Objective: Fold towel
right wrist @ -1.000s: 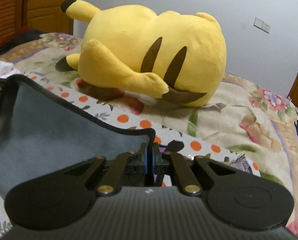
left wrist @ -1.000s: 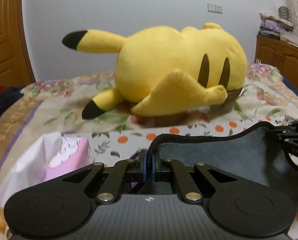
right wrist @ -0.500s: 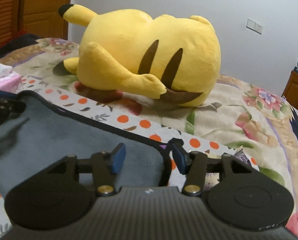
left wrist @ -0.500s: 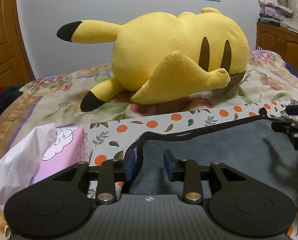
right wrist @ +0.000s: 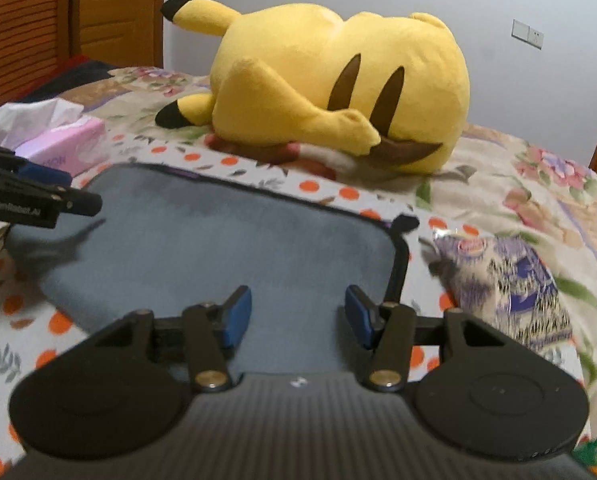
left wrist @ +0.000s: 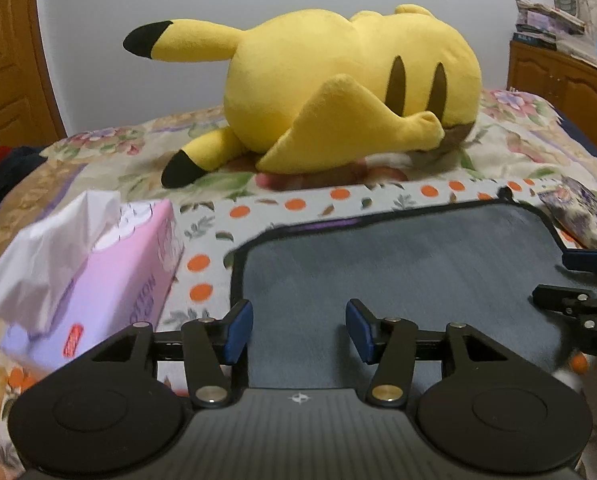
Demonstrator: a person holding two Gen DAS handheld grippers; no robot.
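Observation:
A grey towel (left wrist: 398,260) with a black hem lies flat, folded, on the dotted cloth on the bed; it also shows in the right wrist view (right wrist: 226,248). My left gripper (left wrist: 299,330) is open and empty, just above the towel's near left part. My right gripper (right wrist: 298,320) is open and empty above the towel's near right part. Each gripper shows at the edge of the other's view: the right one (left wrist: 578,280) and the left one (right wrist: 38,200).
A big yellow plush (left wrist: 338,96) lies behind the towel. A pink tissue box (left wrist: 90,276) stands to the towel's left. A purple snack bag (right wrist: 506,280) lies to its right. A wooden cabinet (left wrist: 566,92) stands far right, a wooden door (right wrist: 114,12) far left.
Both grippers were shut on the towel's raised far corners. They lowered it, opened, let go and drew back. The towel now lies flat.

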